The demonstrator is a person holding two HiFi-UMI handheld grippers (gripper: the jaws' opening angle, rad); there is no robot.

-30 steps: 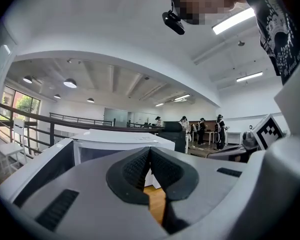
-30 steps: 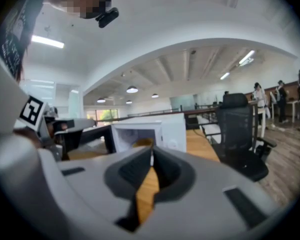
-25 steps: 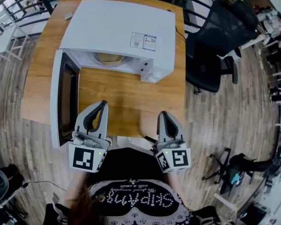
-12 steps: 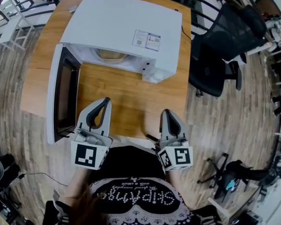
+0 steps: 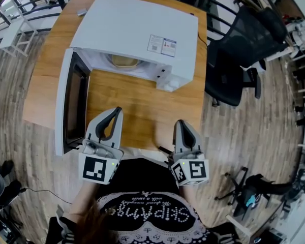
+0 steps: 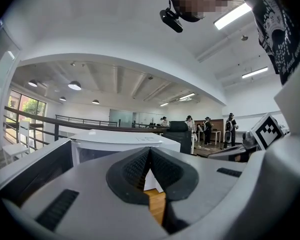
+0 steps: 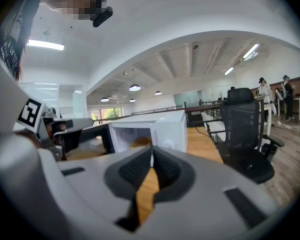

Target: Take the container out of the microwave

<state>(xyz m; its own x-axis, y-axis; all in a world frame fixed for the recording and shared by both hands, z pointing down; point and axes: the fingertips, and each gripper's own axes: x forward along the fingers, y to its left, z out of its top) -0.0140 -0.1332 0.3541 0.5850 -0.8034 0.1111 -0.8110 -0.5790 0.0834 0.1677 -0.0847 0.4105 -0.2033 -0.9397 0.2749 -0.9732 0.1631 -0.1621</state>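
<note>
A white microwave (image 5: 134, 32) stands on the wooden table (image 5: 132, 105) with its door (image 5: 71, 105) swung open to the left. Inside it a tan container (image 5: 123, 61) shows in part under the top edge; it also appears as a tan container (image 7: 139, 142) in the right gripper view. My left gripper (image 5: 114, 111) hovers over the table's near edge, beside the open door, shut and empty. My right gripper (image 5: 179, 123) sits level with it to the right, also shut with nothing in it. Both are well short of the microwave's opening.
A black office chair (image 5: 234, 50) stands right of the table. White railings and a small white table (image 5: 12, 34) lie to the left. The floor is wooden planks. People stand far off at desks (image 6: 207, 130) in the left gripper view.
The view has shifted slightly, so microwave and table sit a little differently in frame. Both grippers stay at the table's near edge, still shut.
</note>
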